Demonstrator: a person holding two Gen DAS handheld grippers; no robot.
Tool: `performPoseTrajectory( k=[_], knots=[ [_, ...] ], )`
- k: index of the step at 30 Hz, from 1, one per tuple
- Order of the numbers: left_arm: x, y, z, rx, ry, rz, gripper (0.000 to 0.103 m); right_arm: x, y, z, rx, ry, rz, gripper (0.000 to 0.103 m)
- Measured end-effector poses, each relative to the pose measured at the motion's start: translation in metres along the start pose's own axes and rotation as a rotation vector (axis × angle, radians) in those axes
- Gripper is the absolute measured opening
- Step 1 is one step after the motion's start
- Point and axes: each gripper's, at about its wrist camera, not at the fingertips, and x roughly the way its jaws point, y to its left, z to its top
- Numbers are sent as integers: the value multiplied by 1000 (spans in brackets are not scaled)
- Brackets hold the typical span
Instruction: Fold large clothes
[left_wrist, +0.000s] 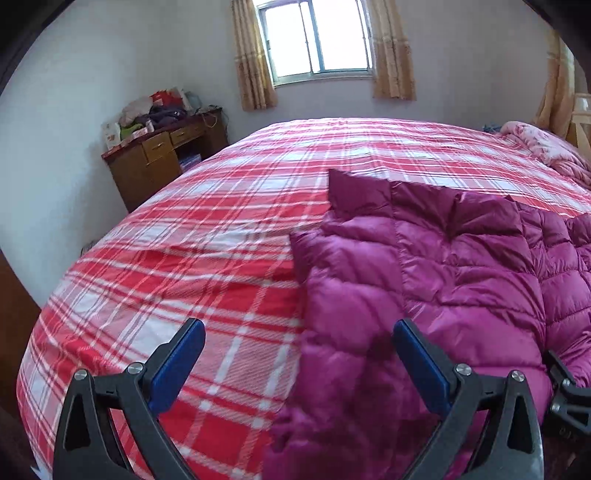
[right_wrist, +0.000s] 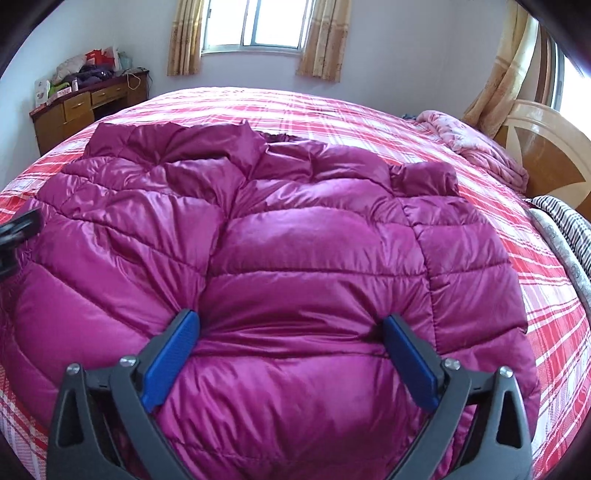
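The magenta puffer jacket (right_wrist: 288, 229) lies spread on the plaid bed (right_wrist: 546, 317), long axis running from the near hem toward the window, collar end far; the hem corners look like the firm places to grip. The right gripper (right_wrist: 291, 343) hangs over the hem, fingers wide apart, pinching nothing; the left gripper (left_wrist: 299, 354) is likewise splayed and empty at the jacket's left edge.

A bed (right_wrist: 332, 107) covered by a red-and-white plaid sheet (left_wrist: 192, 258) carries everything. A magenta quilted down jacket (right_wrist: 295, 236) lies spread across the near half of the bed, its left edge folded inward and its hem reaching the near edge. A pink floral quilt (right_wrist: 476, 147) sits bunched at the far right corner beside the wooden headboard (right_wrist: 546, 147). A striped cloth (right_wrist: 569, 225) lies along the right edge.
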Motion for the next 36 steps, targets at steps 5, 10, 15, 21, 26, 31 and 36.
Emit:
performPoseTrajectory(
  k=[5, 10, 15, 21, 26, 31, 36],
  knots=[
    [-10, 36, -26, -111, 87, -97, 102, 0, 1, 0, -7, -3, -11, 102],
    [-3, 34, -43, -170, 168, -217, 102, -21, -3, -3, -3, -9, 13, 101],
    [1, 28, -49, -173, 127, -203, 101, -47, -3, -21, -28, -62, 5, 101],
    [-12, 1, -44, -36, 83, -284, 20, -21, 6, -25, -59, -24, -14, 102],
    [-49, -11, -28, 35, -20, -309, 8, -31, -8, -26, -39, -28, 59, 102],
    [-97, -27, -2, 109, -158, -348, 8, -62, -26, -27, 8, -122, 97, 100],
    [-129, -61, 20, 208, -257, -406, 8, -75, -59, -25, 80, -165, 25, 100]
  ],
)
